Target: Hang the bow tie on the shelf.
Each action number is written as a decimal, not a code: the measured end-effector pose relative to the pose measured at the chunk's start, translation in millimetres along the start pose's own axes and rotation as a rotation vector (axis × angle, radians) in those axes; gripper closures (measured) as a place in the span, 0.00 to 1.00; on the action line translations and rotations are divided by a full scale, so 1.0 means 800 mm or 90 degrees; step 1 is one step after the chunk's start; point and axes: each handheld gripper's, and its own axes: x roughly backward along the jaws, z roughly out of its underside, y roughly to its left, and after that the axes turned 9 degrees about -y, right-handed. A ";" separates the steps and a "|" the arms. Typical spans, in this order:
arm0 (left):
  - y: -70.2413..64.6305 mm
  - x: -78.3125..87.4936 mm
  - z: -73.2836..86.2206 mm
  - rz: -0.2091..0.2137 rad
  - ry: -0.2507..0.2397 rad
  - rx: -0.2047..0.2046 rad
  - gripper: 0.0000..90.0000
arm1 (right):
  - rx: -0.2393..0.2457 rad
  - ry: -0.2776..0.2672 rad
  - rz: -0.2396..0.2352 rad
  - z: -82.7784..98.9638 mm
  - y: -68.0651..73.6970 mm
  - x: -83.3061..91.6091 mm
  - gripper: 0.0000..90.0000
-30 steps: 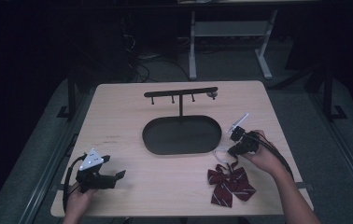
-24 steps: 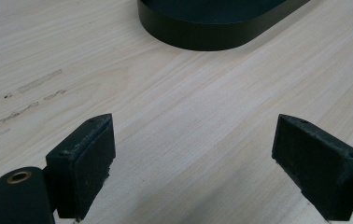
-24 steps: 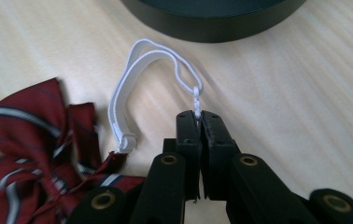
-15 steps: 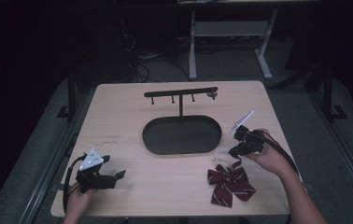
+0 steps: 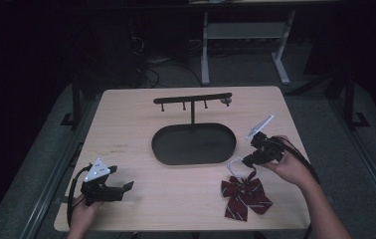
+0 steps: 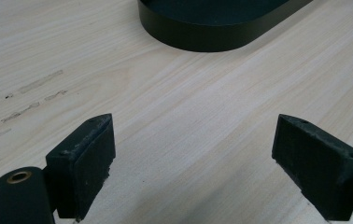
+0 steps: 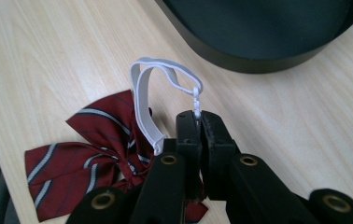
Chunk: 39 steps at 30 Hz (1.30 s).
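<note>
White elastic strap (image 7: 143, 98) of the bow tie (image 5: 245, 196) is pinched in the right claw (image 7: 198, 122). Left claw (image 6: 191, 163) rests gaping over bare tabletop (image 6: 179, 112)

In the right gripper view, part of the bow tie (image 7: 79, 158) is being hidden behind the right gripper (image 7: 197, 122), and the spot where the white strap (image 7: 143, 100) is being pinched cannot be made out. The black tray (image 6: 216, 23) is being cut off by the top edge in both gripper views
</note>
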 end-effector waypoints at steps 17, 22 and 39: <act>0.000 0.000 -0.001 0.001 -0.003 -0.002 0.15 | 0.012 -0.041 -0.015 -0.011 0.009 0.029 0.96; -0.001 -0.001 0.000 0.002 -0.002 -0.002 0.15 | 0.016 -0.049 -0.018 -0.013 0.009 0.035 0.96; -0.001 0.002 -0.002 -0.005 -0.005 -0.012 0.14 | 0.023 -0.073 -0.043 -0.029 0.008 0.051 0.97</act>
